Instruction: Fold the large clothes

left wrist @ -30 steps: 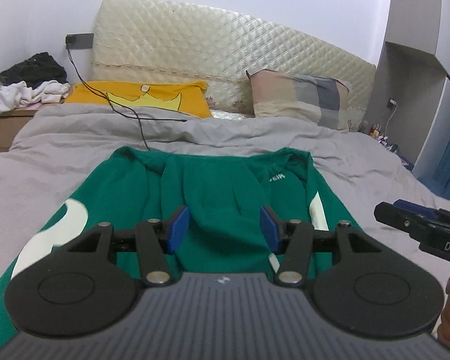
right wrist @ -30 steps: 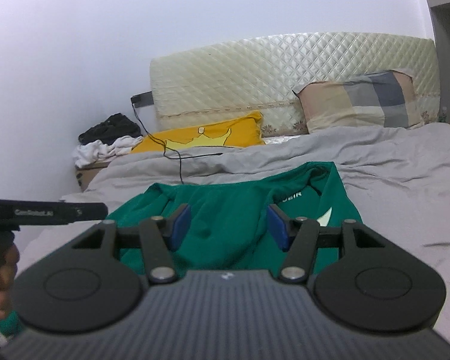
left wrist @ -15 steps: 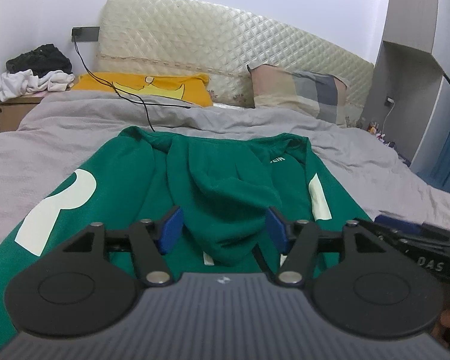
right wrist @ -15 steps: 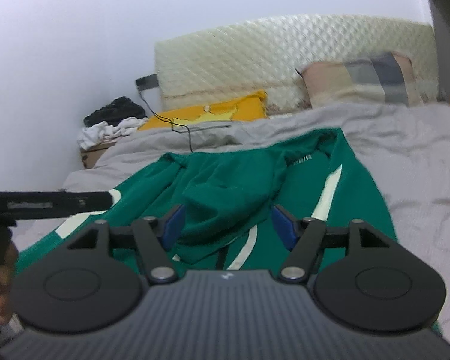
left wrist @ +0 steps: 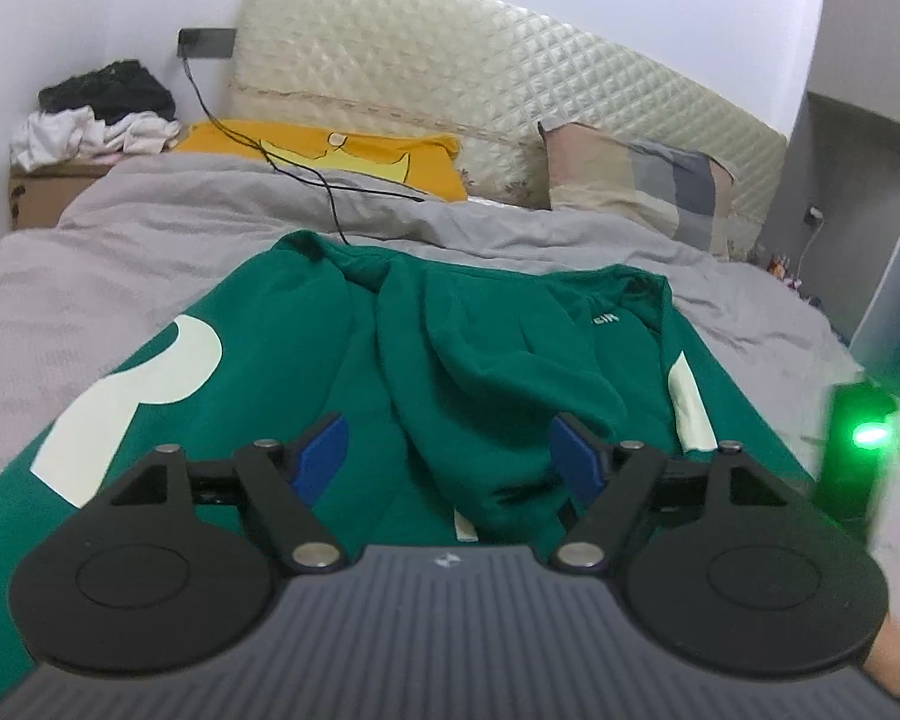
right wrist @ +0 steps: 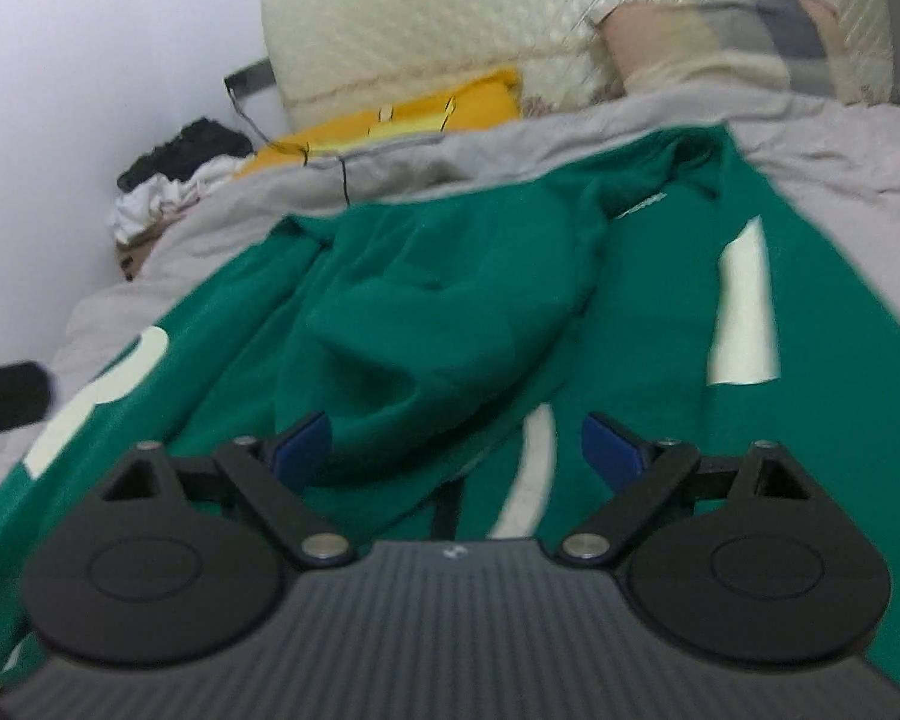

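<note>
- Both grippers have come lower and closer to the large green fleece hoodie with cream patches (left wrist: pixel 342 396) than a second ago; it now fills the space ahead of each pair of jaws, and the right wrist view is smeared with motion.
- Spread on the grey quilted bed (left wrist: pixel 168 240), the hoodie lies collar away from the jaws, its hood (right wrist: pixel 426 324) flopped in a soft heap onto the chest.
- Left gripper (left wrist: pixel 447 456) has its jaws wide apart and holds nothing; the hood's lower edge lies just beyond and between them.
- Right gripper (right wrist: pixel 459 450) is likewise spread wide and empty, with the hood's edge just ahead of its left jaw and a cream stripe between the jaws.
- Judging by the folds, the cloth is thick, limp and fairly weighty: it should sag and drag on the bedding rather than slide.
- A sound hold would likely be a pinch through a seamed edge, such as a shoulder or hem, each side taken at once.
- Loose hood bulk may bunch inside a fold.
</note>
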Tool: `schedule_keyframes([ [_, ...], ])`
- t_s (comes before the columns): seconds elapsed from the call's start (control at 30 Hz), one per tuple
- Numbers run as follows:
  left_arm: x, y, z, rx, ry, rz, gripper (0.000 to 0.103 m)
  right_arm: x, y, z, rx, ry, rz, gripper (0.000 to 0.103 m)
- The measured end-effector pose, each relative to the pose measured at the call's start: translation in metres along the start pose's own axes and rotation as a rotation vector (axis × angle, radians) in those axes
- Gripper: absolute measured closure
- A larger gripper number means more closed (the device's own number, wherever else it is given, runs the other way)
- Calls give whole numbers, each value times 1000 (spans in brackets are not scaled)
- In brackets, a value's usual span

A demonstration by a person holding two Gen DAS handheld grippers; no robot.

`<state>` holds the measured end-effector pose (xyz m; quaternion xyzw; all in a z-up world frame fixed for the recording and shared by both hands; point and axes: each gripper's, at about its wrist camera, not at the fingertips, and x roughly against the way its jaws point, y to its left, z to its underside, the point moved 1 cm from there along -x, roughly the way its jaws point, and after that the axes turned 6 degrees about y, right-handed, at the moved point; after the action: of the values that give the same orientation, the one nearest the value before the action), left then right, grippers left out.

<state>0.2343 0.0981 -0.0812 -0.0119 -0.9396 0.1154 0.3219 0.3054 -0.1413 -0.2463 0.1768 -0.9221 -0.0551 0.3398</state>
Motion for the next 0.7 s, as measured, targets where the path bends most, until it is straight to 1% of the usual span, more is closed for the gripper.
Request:
schedule_keyframes([
  [0.1,-9,6,0,24,1,1,24,-31,4,-2,7,15,12,11],
  [0.17,-16,11,0,41,10,4,24,-49,2,-4,-11,25,20,11],
  [0.27,-25,17,1,75,24,25,24,-69,-3,-15,-34,6,17,12],
  [0.33,-32,22,3,94,34,27,24,-84,-5,-27,-43,9,16,30],
  [0.37,-35,24,4,99,32,27,24,-92,-3,-36,-35,14,18,36],
  [0.43,-40,26,4,95,27,13,24,-101,2,-53,5,3,24,62],
  [0.5,-49,29,2,88,19,-10,24,-107,11,-77,64,-41,42,70],
  [0.53,-53,31,1,91,15,-21,25,-110,15,-92,89,-67,51,72],
  [0.63,-69,44,-3,123,-11,-25,24,-124,18,-144,125,-130,70,74],
  [0.7,-85,53,-6,137,-4,-55,24,-135,17,-185,137,-178,78,74],
])
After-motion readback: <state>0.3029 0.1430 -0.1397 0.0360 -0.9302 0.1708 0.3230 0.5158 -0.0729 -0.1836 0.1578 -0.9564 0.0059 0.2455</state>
